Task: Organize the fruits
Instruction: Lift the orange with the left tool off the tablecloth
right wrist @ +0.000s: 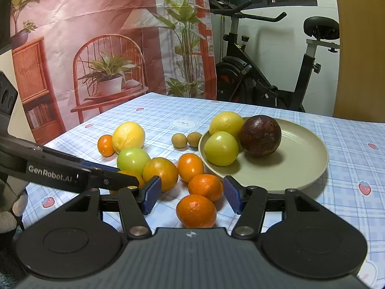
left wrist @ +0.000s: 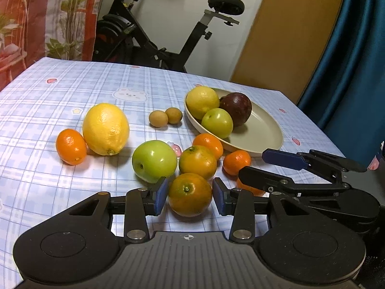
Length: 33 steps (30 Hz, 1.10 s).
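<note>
We held our left gripper [left wrist: 189,194] low over the checked tablecloth [left wrist: 72,91], its blue pads spread to either side of a greenish orange [left wrist: 190,194] that lay between them; a narrow gap showed at each side, so we could not say the pads touched it. Our right gripper [right wrist: 192,195] was likewise spread wide, with a bright mandarin [right wrist: 196,210] lying between its fingers and not gripped. In the left view the right gripper [left wrist: 267,168] reached in from the right, just beside another mandarin [left wrist: 237,162]. Loose on the cloth lay a second greenish orange [left wrist: 197,161], a green apple [left wrist: 154,161], a big lemon [left wrist: 105,128] touching a small oval orange [left wrist: 71,146], and two small brown fruits [left wrist: 165,116] side by side, near the plate's rim. One more mandarin [left wrist: 208,144] sat close against the beige plate [left wrist: 259,132]. On that plate, bunched at its left end, were a smaller lemon [left wrist: 202,102], a small green apple [left wrist: 217,122] and a dark purple fruit [left wrist: 236,108], all touching one another. Beyond the table stood an exercise bike [left wrist: 168,31] and a printed curtain [right wrist: 96,36].
</note>
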{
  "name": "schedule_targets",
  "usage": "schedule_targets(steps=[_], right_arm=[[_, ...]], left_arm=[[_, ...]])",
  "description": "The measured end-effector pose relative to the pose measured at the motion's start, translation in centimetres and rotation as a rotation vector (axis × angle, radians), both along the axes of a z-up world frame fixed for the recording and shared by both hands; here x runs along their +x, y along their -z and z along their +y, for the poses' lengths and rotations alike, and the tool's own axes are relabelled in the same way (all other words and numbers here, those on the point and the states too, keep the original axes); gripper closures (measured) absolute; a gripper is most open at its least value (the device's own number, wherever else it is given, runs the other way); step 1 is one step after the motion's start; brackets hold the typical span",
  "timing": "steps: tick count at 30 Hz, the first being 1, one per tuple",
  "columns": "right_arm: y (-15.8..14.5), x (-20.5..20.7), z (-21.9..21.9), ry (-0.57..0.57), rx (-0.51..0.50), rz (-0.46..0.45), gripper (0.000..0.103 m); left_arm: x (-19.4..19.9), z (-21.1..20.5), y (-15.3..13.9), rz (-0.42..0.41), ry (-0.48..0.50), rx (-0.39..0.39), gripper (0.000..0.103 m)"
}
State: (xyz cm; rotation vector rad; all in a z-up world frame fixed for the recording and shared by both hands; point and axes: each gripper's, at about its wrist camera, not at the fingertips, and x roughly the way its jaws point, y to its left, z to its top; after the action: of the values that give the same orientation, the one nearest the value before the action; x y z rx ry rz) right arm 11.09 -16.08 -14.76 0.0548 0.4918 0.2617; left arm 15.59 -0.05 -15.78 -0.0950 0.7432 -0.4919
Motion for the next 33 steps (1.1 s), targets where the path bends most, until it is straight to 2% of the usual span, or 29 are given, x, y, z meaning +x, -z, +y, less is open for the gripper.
schedule_targets(steps=[9, 18, 21, 24, 29, 33], right_arm=[[0.0, 0.1, 0.0, -0.002, 0.0, 0.003, 0.043], [0.0, 0.1, 0.0, -0.002, 0.001, 0.002, 0.043], [0.0, 0.0, -0.1, -0.003, 0.004, -0.003, 0.043], [-0.1, -0.1, -0.2, -0.001, 0.009, -0.01, 0.046], [-0.5, -0.1, 0.0, -0.013, 0.009, -0.023, 0.05], [-1.0, 1.0, 1.3, -0.073, -0.02, -0.023, 0.053]], left_arm=[[0.0, -0.3, 0.4, 0.009, 0.018, 0.008, 0.057], [0.0, -0.1, 0.7, 0.017, 0.015, 0.021, 0.058], [-0.1, 0.4, 0.3, 0.033, -0.03, 0.054, 0.058], [-0.4, 1.8, 0.1, 0.06, -0.089, 0.054, 0.058], [-0.3, 3.3, -0.2, 0.051, -0.183, 0.087, 0.058], [0.0, 3.3, -0.3, 0.036, -0.192, 0.093, 0.058]])
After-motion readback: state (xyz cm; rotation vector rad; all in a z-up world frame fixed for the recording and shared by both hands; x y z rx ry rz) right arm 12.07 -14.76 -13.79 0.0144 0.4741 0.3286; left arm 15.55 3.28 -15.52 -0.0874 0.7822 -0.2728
